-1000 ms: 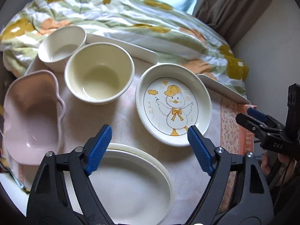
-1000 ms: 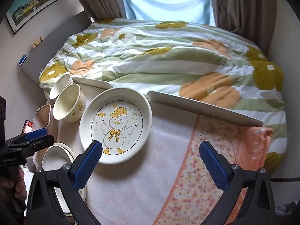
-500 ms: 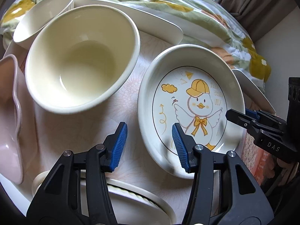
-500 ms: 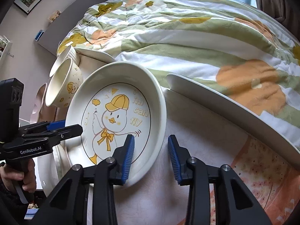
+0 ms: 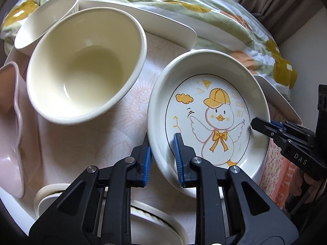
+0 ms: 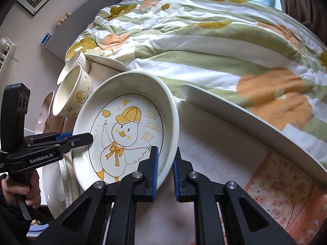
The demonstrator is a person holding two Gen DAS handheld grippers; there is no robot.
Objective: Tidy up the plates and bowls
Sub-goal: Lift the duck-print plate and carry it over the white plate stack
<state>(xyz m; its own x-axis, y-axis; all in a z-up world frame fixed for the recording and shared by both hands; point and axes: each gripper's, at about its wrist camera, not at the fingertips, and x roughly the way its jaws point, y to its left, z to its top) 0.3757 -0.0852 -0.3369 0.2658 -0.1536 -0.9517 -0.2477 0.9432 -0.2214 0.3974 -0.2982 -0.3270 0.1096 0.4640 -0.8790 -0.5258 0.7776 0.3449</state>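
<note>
Left wrist view: left gripper (image 5: 161,159) jaws just closed, clamped on near-left rim of duck plate (image 5: 206,110). Right gripper (image 6: 165,168) jaws just closed, clamped on opposite rim of same plate. Plate on worktop (image 5: 130,110). Cream bowl (image 5: 81,65) just left of plate; ribbed bowl (image 5: 45,18) behind; pink dish (image 5: 10,126) far left. Bed quilt (image 6: 204,30) beyond worktop.

Left wrist view: steeply downward from close above the counter (image 5: 130,106), along its own tongs (image 5: 161,159), bed (image 5: 224,20) beyond. Right wrist view: also close, tilted less steeply, toward bed (image 6: 204,40) and wall. Shared by both: the duck plate (image 5: 206,122) (image 6: 126,130), seen from opposite rims, each showing the other tongs (image 5: 265,127) (image 6: 81,137).
</note>
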